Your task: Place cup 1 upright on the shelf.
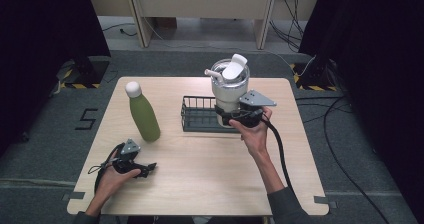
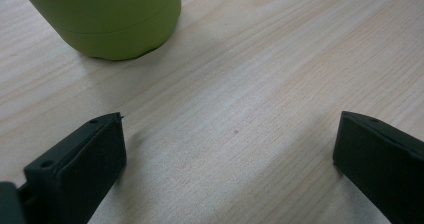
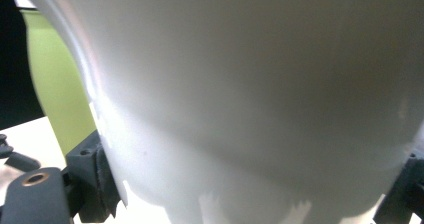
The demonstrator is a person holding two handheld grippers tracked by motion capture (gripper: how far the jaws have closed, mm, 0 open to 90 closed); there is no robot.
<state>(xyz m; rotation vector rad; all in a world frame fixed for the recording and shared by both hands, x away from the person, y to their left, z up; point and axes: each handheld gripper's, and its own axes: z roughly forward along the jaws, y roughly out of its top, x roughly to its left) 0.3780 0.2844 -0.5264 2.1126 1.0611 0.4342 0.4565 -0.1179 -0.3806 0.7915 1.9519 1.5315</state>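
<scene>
A white tumbler (image 1: 229, 86) with a lid and straw stands upright over the right end of a black wire basket (image 1: 197, 115). My right gripper (image 1: 233, 117) is shut on the tumbler's lower body; in the right gripper view the white wall (image 3: 260, 94) sits between both jaws. A green bottle (image 1: 143, 113) with a white cap stands upright on the table to the left. My left gripper (image 1: 148, 168) rests open on the table below the bottle, nothing between its jaws. The left gripper view shows the bottle's base (image 2: 115, 19) ahead.
The light wooden table (image 1: 200, 179) is bare across its front and right. Grey carpet surrounds it, with cables (image 1: 345, 134) on the floor at the right and a wooden desk frame (image 1: 200, 9) beyond.
</scene>
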